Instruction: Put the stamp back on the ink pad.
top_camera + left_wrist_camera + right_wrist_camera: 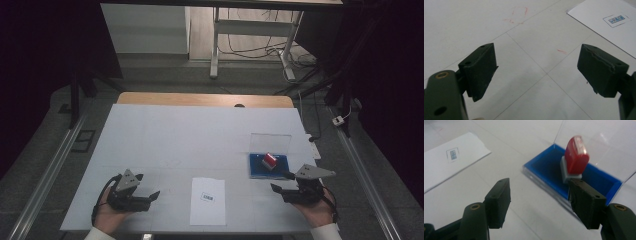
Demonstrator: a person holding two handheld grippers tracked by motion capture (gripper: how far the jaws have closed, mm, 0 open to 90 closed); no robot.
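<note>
A red stamp (pixel 576 155) stands in a blue tray (pixel 544 167); white paper (pixel 208 201), black tongs (pixel 281 181).

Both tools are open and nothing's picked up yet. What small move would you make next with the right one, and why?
Probably ease the right tool forward and up so its open jaws straddle the red stamp. The stamp stands tilted in the blue ink pad case, whose clear lid is raised, leaving access. One jaw already sits just in front of the stamp's grey base. The paper sheet lies between both tools, likely for stamping.
</note>
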